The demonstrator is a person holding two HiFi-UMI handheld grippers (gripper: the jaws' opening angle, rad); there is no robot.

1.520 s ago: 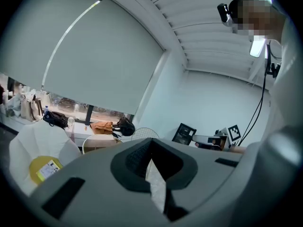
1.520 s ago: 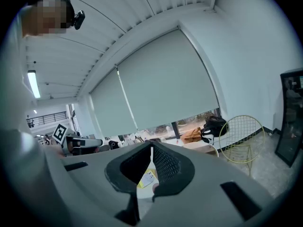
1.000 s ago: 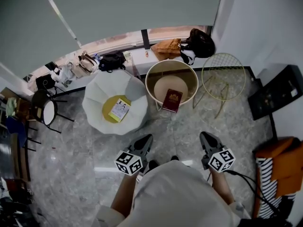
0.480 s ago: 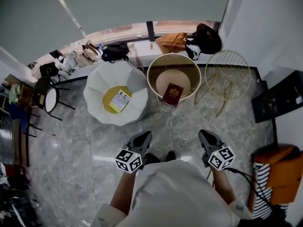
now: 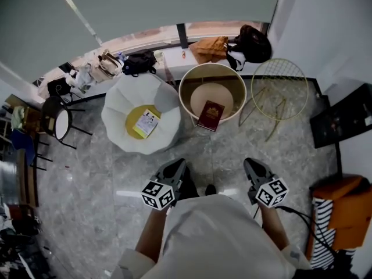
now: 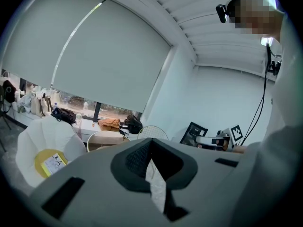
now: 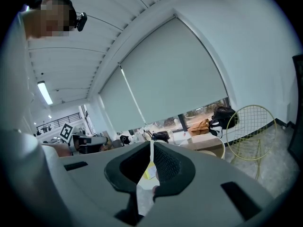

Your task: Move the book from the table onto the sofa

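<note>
A dark red book (image 5: 210, 115) lies on the round beige table (image 5: 192, 83), near its front rim. To the left of the table stands the white sofa chair (image 5: 119, 112) with a yellow cushion (image 5: 135, 116) and a yellow-white booklet (image 5: 146, 123) on it. My left gripper (image 5: 178, 165) and right gripper (image 5: 251, 164) hang side by side over the floor, well short of the table, both shut and empty. The left gripper view has its shut jaws (image 6: 150, 141) in front of the sofa chair (image 6: 42, 136) and the table (image 6: 106, 137). In the right gripper view the jaws (image 7: 151, 145) are shut; the book is hidden there.
A yellow wire side table (image 5: 279, 89) stands right of the round table. Bags (image 5: 232, 46) line the window sill. A black-framed stool (image 5: 58, 124) is at the left, an orange bag (image 5: 343, 199) and a dark panel (image 5: 343, 121) at the right. Marbled floor (image 5: 221, 156) lies between me and the table.
Both grippers stay shut and side by side. The head view has shifted a little, so the table, book and sofa chair sit slightly higher in the frame.
</note>
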